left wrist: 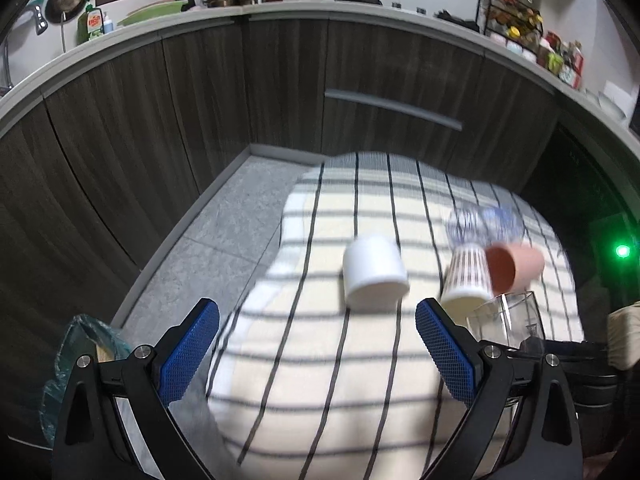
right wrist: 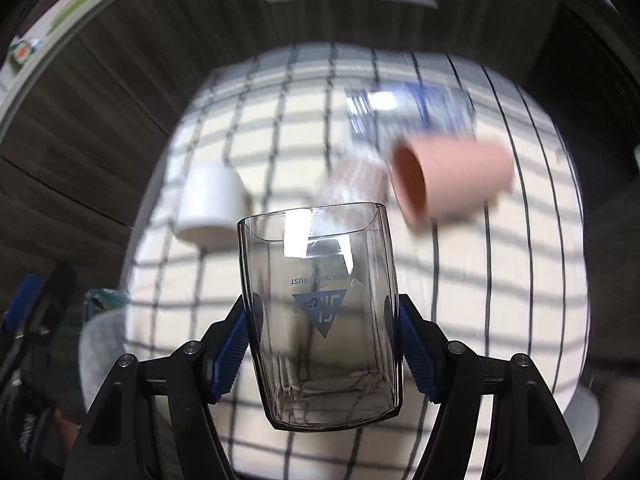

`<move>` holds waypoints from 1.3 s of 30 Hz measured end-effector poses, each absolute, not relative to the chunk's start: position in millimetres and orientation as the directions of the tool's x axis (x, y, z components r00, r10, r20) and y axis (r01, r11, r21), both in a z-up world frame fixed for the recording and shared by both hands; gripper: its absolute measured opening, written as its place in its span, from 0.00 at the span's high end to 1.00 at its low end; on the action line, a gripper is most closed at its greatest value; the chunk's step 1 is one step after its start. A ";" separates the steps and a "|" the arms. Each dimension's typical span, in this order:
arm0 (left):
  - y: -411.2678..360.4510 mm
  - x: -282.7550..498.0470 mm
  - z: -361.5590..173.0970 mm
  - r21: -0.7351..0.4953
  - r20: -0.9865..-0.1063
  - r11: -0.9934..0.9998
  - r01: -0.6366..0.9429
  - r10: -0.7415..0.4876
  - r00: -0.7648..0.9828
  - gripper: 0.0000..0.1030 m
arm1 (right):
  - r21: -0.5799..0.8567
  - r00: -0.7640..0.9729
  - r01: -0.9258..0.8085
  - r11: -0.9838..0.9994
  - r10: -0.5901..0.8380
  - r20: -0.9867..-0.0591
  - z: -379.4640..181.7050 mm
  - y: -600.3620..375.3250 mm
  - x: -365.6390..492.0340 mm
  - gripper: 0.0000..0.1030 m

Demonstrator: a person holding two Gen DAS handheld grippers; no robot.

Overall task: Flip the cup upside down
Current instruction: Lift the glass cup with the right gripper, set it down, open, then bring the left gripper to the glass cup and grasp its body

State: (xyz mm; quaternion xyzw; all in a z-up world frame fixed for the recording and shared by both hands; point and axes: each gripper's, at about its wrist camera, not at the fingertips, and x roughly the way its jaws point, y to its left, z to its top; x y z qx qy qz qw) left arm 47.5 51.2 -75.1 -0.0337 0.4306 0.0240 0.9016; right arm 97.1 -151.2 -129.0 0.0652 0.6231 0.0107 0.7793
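Observation:
My right gripper (right wrist: 322, 344) is shut on a clear glass cup (right wrist: 320, 320) with a blue triangle logo, held above the striped cloth (right wrist: 460, 320) with its printing upside down and its mouth pointing away. The same glass (left wrist: 508, 316) shows at the right of the left wrist view. My left gripper (left wrist: 318, 344) is open and empty above the cloth (left wrist: 320, 380). A white cup (left wrist: 374, 270) stands mouth down ahead of it, also seen in the right wrist view (right wrist: 210, 204).
A pink cup (left wrist: 516, 266) lies on its side beside a patterned cup (left wrist: 466, 276); a clear blue-printed glass (left wrist: 484, 222) lies behind them. Dark cabinets (left wrist: 200, 120) stand beyond the cloth. A bagged bin (left wrist: 80, 360) is at the left on the grey floor (left wrist: 224, 232).

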 end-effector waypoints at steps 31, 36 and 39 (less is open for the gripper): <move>15.9 -18.7 -90.3 0.002 -0.766 1.000 0.008 -0.004 0.643 0.03 | 0.059 0.411 0.117 0.991 0.006 -0.912 -130.9 -168.4 0.3 0.18; -14.6 -39.1 -85.9 -0.004 -0.719 0.997 0.071 -0.052 0.693 0.03 | 0.063 0.527 0.152 0.986 -0.027 -0.850 -105.0 -204.8 -31.5 0.18; -32.4 -47.3 -87.5 -0.023 -0.684 0.993 0.114 -0.099 0.722 0.03 | 0.052 0.584 0.166 0.985 -0.055 -0.810 -95.4 -222.0 -48.2 0.18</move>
